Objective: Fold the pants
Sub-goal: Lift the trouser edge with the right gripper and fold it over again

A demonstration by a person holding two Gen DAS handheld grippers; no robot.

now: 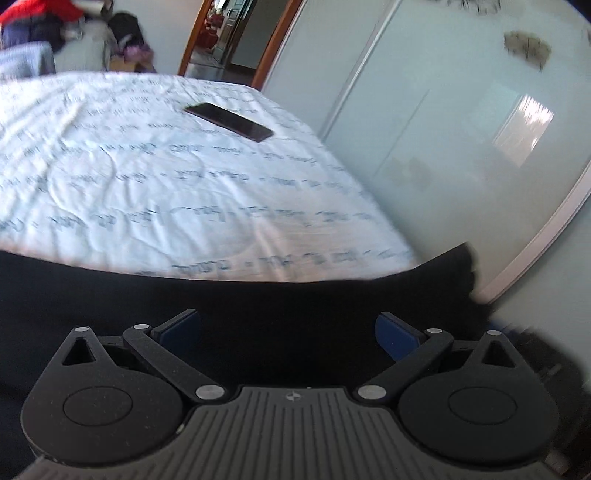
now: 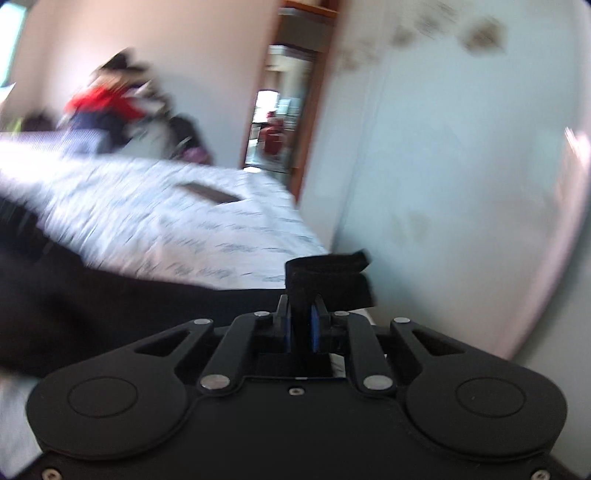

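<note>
The black pants [image 1: 258, 306] lie across the near edge of a bed with a white printed sheet [image 1: 147, 184]. My left gripper [image 1: 288, 328] hovers over the dark cloth. It is open, its blue pads [image 1: 184, 328] wide apart, and nothing is pinched between them. In the right wrist view the pants [image 2: 110, 306] stretch from the left to my right gripper [image 2: 301, 325], which is shut on a fold of the cloth. A bunched black end [image 2: 328, 277] sticks up past the fingertips. This view is blurred by motion.
A dark phone [image 1: 229, 121] lies on the sheet farther back, also visible as the phone [image 2: 207, 192]. Pale wardrobe doors [image 1: 443, 129] run close along the bed's right side. A doorway [image 1: 236, 33] and a pile of clothes [image 1: 37, 22] are at the back.
</note>
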